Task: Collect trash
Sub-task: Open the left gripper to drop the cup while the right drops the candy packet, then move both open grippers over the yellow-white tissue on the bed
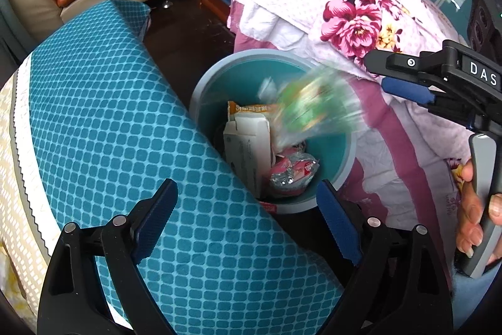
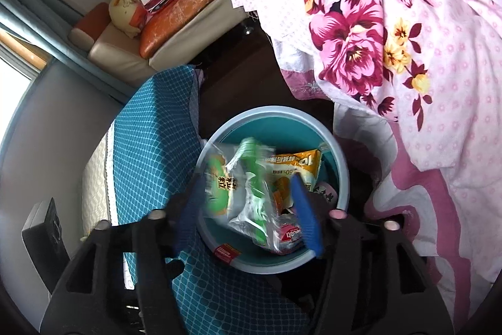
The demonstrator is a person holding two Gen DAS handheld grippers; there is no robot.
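Inside the bin (image 2: 340, 168) several wrappers lie; a green wrapper (image 2: 248, 193) drops above it, blurred, from the released right tongs (image 2: 248, 218). Left tongs (image 1: 248, 222) gape empty beside it. Remaining trash is unseen.

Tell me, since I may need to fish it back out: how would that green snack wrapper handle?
Green snack wrapper: thin clear film, probably floppy and very light, blurred above the teal bin. Its glossy surface may slip between pads.

The round bin (image 2: 343, 165) stands wedged in a narrow strip of dark floor (image 1: 188, 43), the teal-patterned cushion (image 1: 103, 102) crowding one side and the floral quilt (image 2: 392, 30) overhanging the other; wrappers (image 2: 251, 187) clutter its mouth, reachable only from above
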